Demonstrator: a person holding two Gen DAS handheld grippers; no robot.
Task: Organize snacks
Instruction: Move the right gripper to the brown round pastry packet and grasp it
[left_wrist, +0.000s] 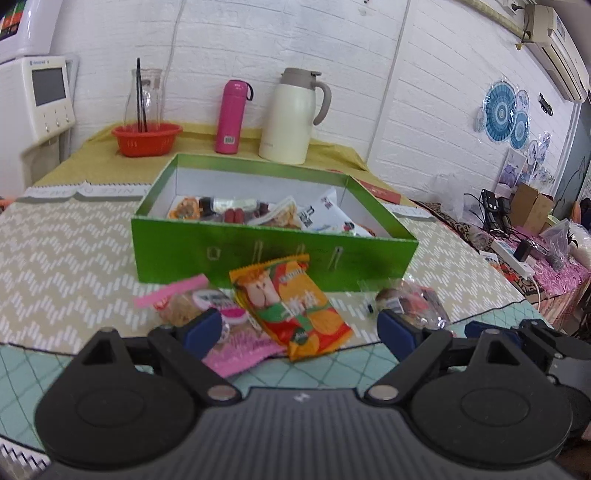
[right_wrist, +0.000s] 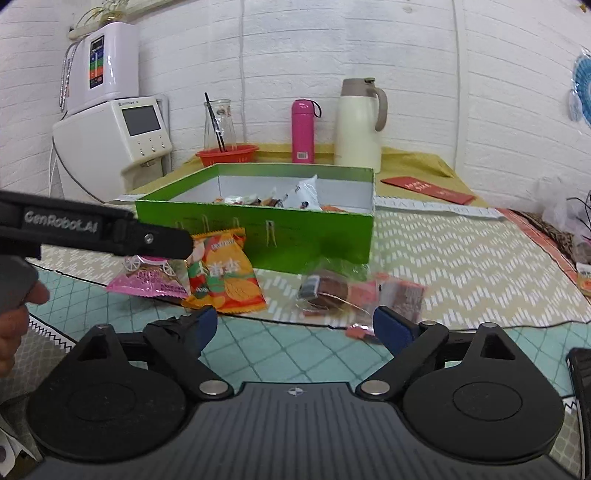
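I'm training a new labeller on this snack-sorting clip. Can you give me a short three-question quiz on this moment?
1. True or false: the green box is empty.
2. Which snack lies between the pink packet and the clear-wrapped cakes?
A. orange packet
B. a blue tin
C. a banana
3. Fill in: both the left gripper and the right gripper have their jaws ____, with nothing between them.

Key: 1 false, snacks already lie in it; 2 A; 3 open.
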